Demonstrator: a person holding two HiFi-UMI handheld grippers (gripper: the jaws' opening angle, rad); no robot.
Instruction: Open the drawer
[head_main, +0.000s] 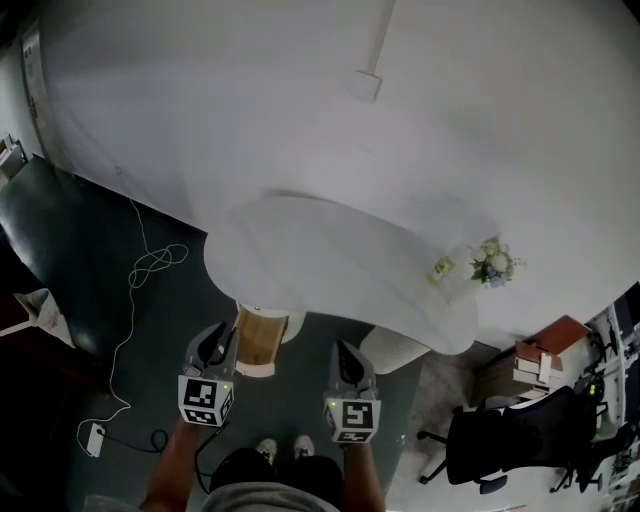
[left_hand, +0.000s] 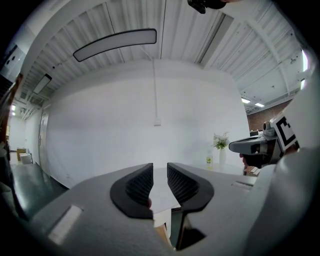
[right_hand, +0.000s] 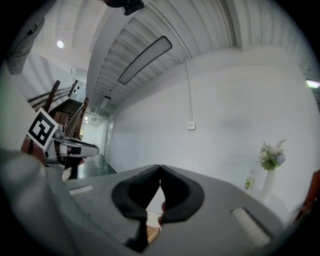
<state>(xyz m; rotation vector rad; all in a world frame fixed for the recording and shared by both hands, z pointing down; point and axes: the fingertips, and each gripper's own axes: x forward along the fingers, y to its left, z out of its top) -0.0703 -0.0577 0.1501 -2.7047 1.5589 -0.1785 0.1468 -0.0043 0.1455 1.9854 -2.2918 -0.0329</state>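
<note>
Head view: left gripper (head_main: 214, 347) and right gripper (head_main: 347, 358) face white table (head_main: 330, 262)

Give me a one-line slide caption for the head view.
Left claw and right claw held side by side before a white rounded table with flowers on it.
</note>
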